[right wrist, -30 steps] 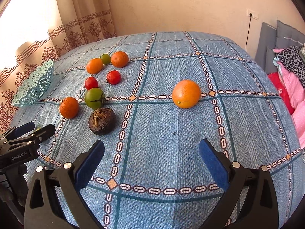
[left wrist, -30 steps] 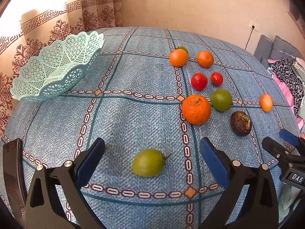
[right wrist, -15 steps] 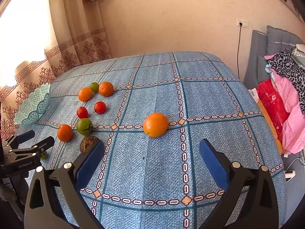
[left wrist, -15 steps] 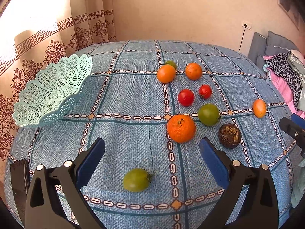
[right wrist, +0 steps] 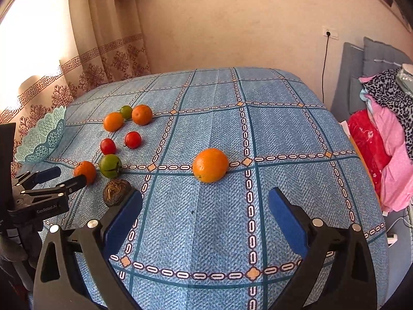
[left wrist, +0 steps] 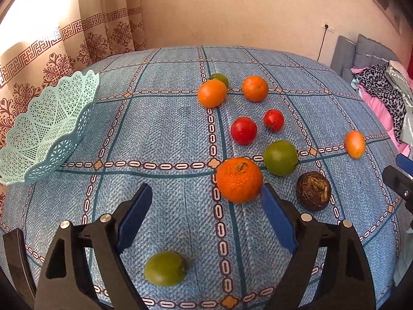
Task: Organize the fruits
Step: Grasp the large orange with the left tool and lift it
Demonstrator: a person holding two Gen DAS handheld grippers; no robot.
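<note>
Blue checked cloth (left wrist: 160,129) covers the table, with every fruit on it and the basket (left wrist: 49,129) empty at the left edge, so sorting has not begun. Over the last second both views have pulled up and back: the green fruit (left wrist: 165,271) that lay centred between the left gripper's (left wrist: 204,217) pads now sits low, at about 6 o'clock beneath the wide-open jaws, and no grasp was made. The tangerine (left wrist: 238,179) touches the right pad's tip at 1 o'clock in that view, with the dark fruit (left wrist: 313,190) and a green tomato (left wrist: 280,157) just beyond. From the right gripper (right wrist: 205,217), equally released and holding nothing, the lone orange (right wrist: 210,164) has receded to 12 o'clock, well apart from the cluster at 10 o'clock. This retreat suggests a fresh approach, probably to the nearest fruit.
</note>
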